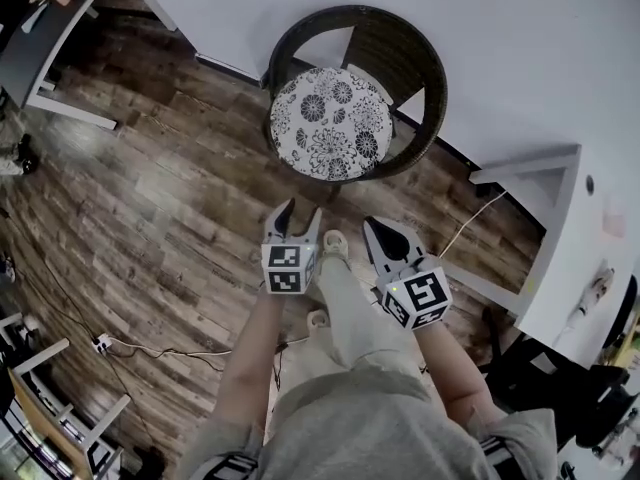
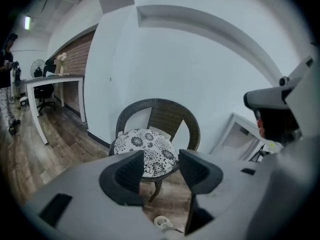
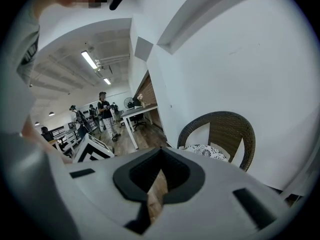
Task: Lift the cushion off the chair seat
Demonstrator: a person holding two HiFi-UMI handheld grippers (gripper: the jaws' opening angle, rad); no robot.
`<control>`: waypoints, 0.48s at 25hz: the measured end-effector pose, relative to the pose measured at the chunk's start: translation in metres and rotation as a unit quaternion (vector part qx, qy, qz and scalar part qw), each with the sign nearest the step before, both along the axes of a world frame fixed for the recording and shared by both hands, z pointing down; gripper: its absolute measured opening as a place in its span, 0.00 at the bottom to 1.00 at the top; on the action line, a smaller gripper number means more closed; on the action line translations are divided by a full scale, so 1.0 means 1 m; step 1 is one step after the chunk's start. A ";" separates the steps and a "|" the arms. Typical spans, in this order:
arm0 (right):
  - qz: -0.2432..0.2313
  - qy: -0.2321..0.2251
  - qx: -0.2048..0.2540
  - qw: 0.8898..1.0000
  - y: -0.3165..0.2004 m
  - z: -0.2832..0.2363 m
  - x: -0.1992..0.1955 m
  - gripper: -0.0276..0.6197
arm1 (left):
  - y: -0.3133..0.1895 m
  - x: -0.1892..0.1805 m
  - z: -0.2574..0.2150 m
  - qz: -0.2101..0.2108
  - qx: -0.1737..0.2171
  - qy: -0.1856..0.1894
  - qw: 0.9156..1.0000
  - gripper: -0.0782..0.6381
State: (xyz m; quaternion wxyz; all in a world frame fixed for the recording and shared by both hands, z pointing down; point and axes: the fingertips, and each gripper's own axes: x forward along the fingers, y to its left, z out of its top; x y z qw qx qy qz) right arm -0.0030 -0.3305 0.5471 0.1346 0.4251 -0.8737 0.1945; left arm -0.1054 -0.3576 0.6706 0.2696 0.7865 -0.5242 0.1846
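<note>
A round white cushion with a black flower print [image 1: 330,123] lies on the seat of a dark wicker chair [image 1: 415,68] that stands against the white wall. The cushion [image 2: 145,146] shows beyond and between the left jaws, and its edge [image 3: 207,151] appears inside the chair [image 3: 235,124] in the right gripper view. My left gripper [image 1: 298,213] hovers over the floor short of the chair, open, with nothing between its jaws [image 2: 161,171]. My right gripper [image 1: 378,230] is beside it at the same distance, and its jaws meet at the tips [image 3: 160,156].
A white desk frame [image 1: 545,168] stands right of the chair, with a cable along the floor beside it. Another white desk [image 1: 60,28] is at the far left. A power strip and cord [image 1: 150,348] lie on the wood floor. My shoe [image 1: 333,243] is between the grippers. People [image 3: 105,114] stand far off.
</note>
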 end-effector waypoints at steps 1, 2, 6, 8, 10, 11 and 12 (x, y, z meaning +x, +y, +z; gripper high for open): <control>-0.001 0.000 -0.004 1.000 -0.004 0.006 0.000 0.05 | -0.005 0.001 0.012 0.001 -0.007 -0.004 1.000 0.40; -0.001 0.000 -0.007 1.000 -0.007 0.013 0.001 0.05 | -0.009 0.001 0.022 0.002 -0.014 -0.006 1.000 0.40; -0.004 0.001 -0.023 1.000 -0.020 0.039 0.004 0.05 | -0.029 0.002 0.063 -0.006 -0.042 -0.012 0.999 0.40; -0.007 0.002 -0.031 0.999 -0.025 0.052 0.005 0.05 | -0.037 0.001 0.082 -0.014 -0.052 -0.015 0.998 0.40; -0.012 0.004 -0.039 0.999 -0.029 0.065 0.004 0.05 | -0.045 0.000 0.099 -0.018 -0.060 -0.018 0.998 0.40; -0.014 0.005 -0.042 0.999 -0.032 0.071 0.004 0.05 | -0.049 -0.001 0.107 -0.018 -0.065 -0.020 0.998 0.40; -0.015 0.005 -0.046 0.999 -0.035 0.077 0.004 0.05 | -0.054 -0.001 0.116 -0.017 -0.070 -0.021 0.997 0.40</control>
